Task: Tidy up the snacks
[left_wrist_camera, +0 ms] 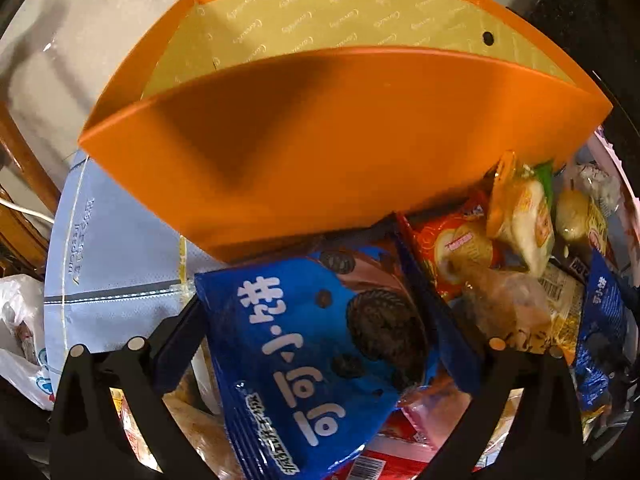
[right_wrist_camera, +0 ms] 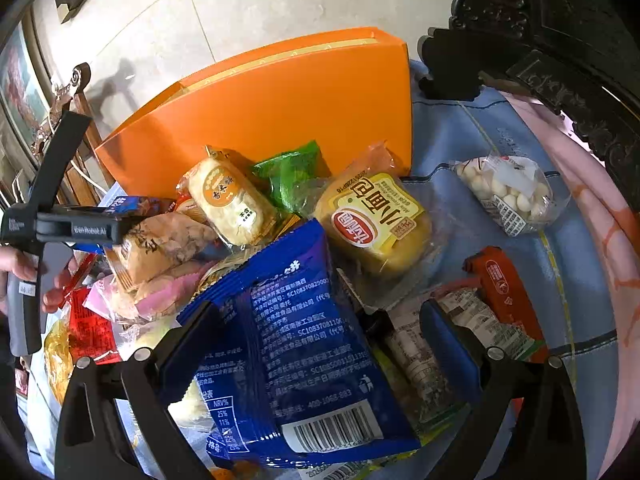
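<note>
Above snack pile (right_wrist_camera: 224, 240): both grippers (left_wrist_camera: 320, 344) (right_wrist_camera: 320, 344) level, jaws wide.

Blue cloth (right_wrist_camera: 472, 128) on table; carved dark chair (right_wrist_camera: 560, 40); wall painting (right_wrist_camera: 20, 80).

Orange box (left_wrist_camera: 340, 140) floor hidden behind its front wall, blue packet (right_wrist_camera: 288, 340) bottom edge cropped

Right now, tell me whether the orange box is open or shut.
Open: the orange box shows its gold lining from above, with no lid; nothing visible inside.
</note>
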Motion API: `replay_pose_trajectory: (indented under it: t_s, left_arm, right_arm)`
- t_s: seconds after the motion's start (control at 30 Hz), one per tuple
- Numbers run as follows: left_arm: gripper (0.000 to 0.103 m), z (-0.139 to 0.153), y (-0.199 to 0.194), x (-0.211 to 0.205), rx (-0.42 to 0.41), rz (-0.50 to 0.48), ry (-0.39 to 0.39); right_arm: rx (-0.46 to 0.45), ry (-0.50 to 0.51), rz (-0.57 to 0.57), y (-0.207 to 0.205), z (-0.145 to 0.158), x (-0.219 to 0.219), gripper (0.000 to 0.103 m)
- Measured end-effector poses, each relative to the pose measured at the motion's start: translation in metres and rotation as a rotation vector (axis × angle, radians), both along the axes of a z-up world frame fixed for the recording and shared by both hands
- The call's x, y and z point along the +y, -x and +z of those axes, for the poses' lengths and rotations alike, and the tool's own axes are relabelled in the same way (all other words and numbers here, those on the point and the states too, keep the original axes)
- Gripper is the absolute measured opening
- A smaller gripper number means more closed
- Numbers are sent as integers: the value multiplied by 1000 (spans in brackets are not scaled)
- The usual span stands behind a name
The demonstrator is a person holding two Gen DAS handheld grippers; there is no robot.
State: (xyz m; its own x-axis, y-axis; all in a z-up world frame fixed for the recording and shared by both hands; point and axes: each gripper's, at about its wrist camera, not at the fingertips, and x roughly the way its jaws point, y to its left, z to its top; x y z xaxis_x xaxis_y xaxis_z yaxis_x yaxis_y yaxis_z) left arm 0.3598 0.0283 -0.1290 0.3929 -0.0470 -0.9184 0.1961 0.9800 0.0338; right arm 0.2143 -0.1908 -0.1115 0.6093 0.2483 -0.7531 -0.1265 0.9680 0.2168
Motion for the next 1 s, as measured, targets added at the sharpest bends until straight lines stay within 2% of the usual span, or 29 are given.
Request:
replay_pose_trajectory:
  t_s: [0.03,0.07,0.1,0.17,0.2,0.23,0.33,0.4,0.5,0.57,0.77,1.0]
  left_arm:
    - [94,1,0,1,-8,5,-1]
    - [81,3,3,1,-18,8,-8]
    - [74,8,5,3,-40,10,-15]
    - [41,16,11,4,-46,-20,38]
    - [35,20,13,3,-36,-25,73]
    - [29,21,15,1,-32,-31,73]
    - [27,20,23,-6,-47,-62,29]
    - [27,24,39,-6,-46,-71,54]
    - [27,36,49,2,-49,-64,144]
    - [27,43,56,12,-67,-58,160]
    - [27,74,65,29,-101,-27,214]
    - [27,90,69,23,-145,-54,247]
  right_arm:
    - [-9,-25,21,2,1,1,69]
    - [-20,-46,14,4,5,1,50]
    - [-29,-31,3,7,8,3,47]
    - [-47,16,15,12,11,10,39]
    - [-60,26,12,15,13,13,34]
    - [-73,27,6,18,16,14,30]
    - [-106,-20,17,31,29,15,24]
    - [-95,-47,1,33,30,11,24]
    - [-90,-104,-34,36,29,-1,24]
    - [-95,-136,-30,40,31,-4,22]
    - [-147,-135,-47,44,55,-7,20]
    - [-206,-138,-52,48,80,-9,19]
